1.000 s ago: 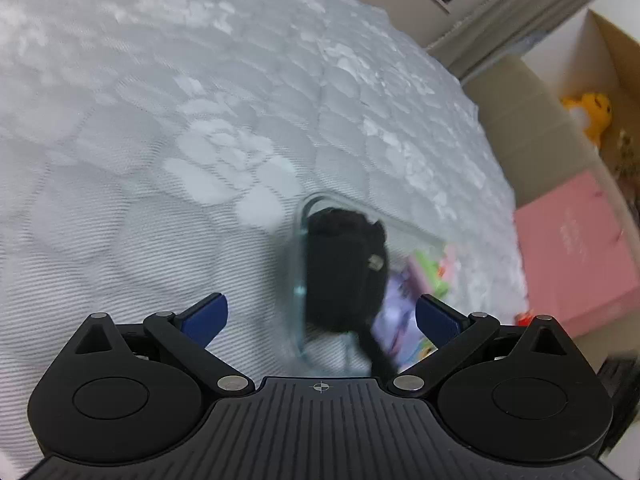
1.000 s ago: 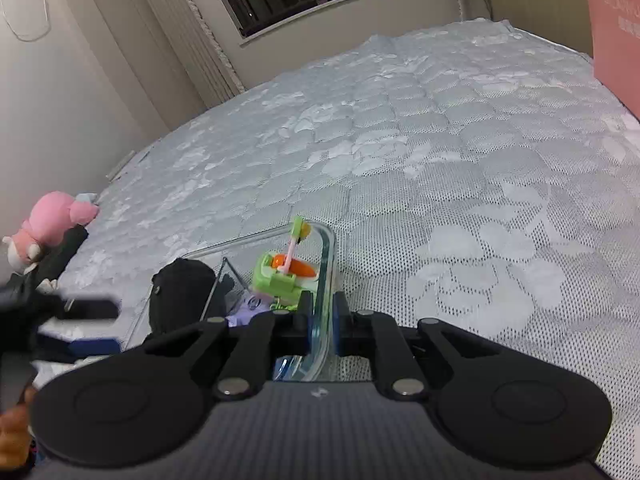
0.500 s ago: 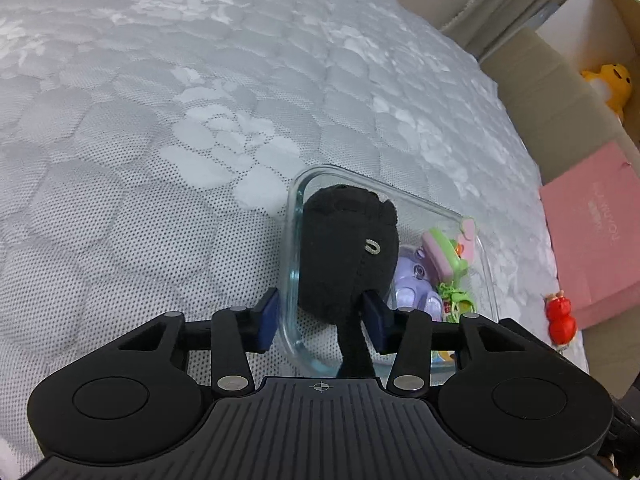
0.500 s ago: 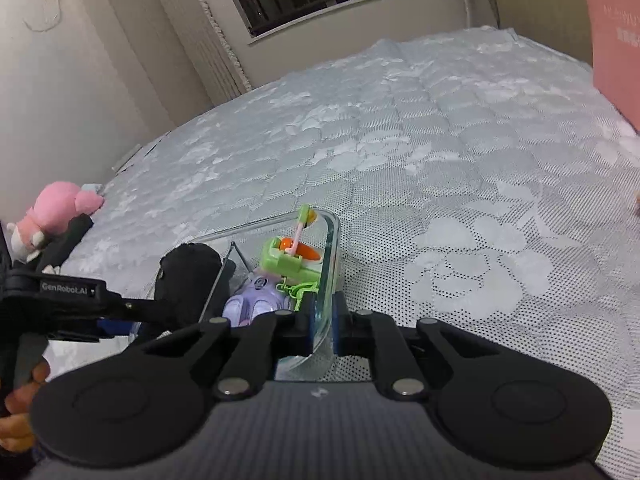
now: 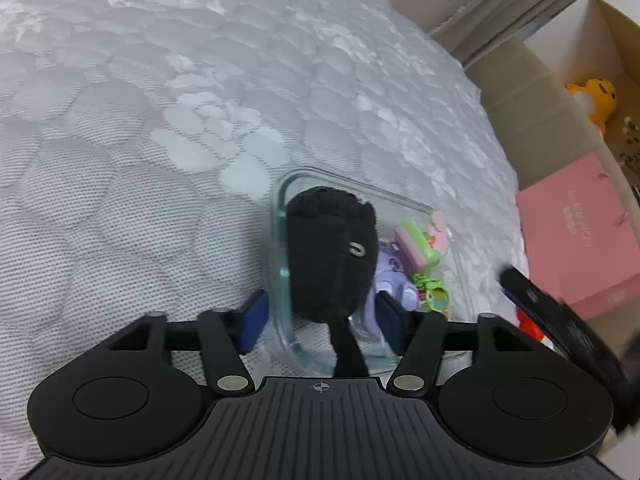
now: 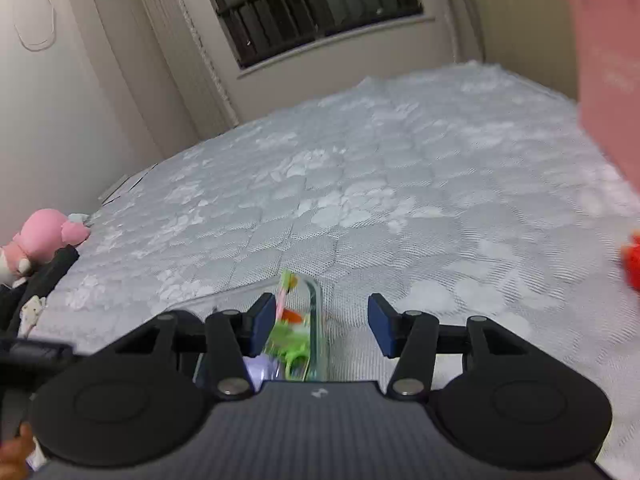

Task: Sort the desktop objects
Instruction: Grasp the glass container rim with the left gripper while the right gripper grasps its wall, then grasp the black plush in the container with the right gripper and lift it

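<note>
Nearest in the left wrist view, at lower centre: left gripper (image 5: 320,318), fingers (image 5: 253,320) opening, one blue pad outside the wall of the clear rectangular glass container (image 5: 280,280), the other over its inside, with the dangling tail of the black plush toy (image 5: 330,252) between them but apparently not pinched. Inside the container, in the middle of the frame: the black plush toy on the left, then a lilac plastic toy (image 5: 394,272) and a green and pink toy with a green keyring (image 5: 418,246) on the right. Judged mostly done for these three. Left to sort, as far as visible: a small red toy (image 5: 528,326) on the grey quilted mattress (image 5: 140,160) at the right edge, partly hidden behind the blurred right gripper (image 5: 560,320).

Farther, at right: a pink paper bag (image 5: 580,240), and a cardboard box (image 5: 540,100) with a yellow plush (image 5: 596,98) in the upper right.

Seen only in the right wrist view: right gripper (image 6: 322,322) with fingers (image 6: 380,324) spread and opening, straddling the container's right wall without pressing it; a pink plush toy (image 6: 44,236) at the left edge, perhaps also waiting; a barred window (image 6: 316,4) at top. Not seen there: the black plush, hidden behind the gripper body. Seen only from the left: the whole content of the container and the box.
</note>
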Available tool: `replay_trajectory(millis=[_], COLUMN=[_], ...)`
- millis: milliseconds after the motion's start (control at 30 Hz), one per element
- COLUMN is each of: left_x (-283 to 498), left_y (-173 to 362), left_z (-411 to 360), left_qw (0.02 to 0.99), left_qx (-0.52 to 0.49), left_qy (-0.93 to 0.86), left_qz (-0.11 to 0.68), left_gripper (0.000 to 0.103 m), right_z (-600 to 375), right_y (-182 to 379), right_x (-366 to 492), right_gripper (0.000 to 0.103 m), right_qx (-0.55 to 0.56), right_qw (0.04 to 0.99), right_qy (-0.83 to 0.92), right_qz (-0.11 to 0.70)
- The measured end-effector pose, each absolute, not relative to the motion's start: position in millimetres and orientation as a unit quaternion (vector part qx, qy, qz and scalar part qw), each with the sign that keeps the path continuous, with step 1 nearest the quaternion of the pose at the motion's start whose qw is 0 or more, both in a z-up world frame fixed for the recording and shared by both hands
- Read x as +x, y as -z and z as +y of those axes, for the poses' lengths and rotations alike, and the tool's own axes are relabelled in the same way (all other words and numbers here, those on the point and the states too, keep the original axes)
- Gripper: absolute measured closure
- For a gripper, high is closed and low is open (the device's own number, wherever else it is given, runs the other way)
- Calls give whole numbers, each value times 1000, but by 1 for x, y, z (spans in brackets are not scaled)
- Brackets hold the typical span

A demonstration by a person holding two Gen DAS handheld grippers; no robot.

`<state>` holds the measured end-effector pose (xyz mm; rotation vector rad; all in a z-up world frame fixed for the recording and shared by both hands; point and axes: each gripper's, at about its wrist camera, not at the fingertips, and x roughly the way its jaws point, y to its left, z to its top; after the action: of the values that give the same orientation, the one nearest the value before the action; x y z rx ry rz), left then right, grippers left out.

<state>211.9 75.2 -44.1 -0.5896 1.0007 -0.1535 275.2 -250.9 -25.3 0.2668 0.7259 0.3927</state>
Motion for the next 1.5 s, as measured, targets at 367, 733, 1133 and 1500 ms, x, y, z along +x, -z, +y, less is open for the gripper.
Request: replay_trajectory(millis=[367,733,1133,1500], left_x=[223,208,161,99], left_y=[63,51,30,33], left_z=[80,77,77,73], left_qw=[821,838,883,887], left_qx=[-289,-255,-177,-126], left_qy=[75,72,13,50], left_qz=[487,476,434,441], left_gripper=[48,55,9,7], right_z=[-260,-245,-249,-114], right_y=[91,67,14,6], right_x=[308,267,224,231], right_gripper=[81,87,76,78], right_qx=[242,152,115,27], right_qw=[840,876,925,826], right_qy=[-236,-228,-190,-340], right_qz=[424,398,307,449])
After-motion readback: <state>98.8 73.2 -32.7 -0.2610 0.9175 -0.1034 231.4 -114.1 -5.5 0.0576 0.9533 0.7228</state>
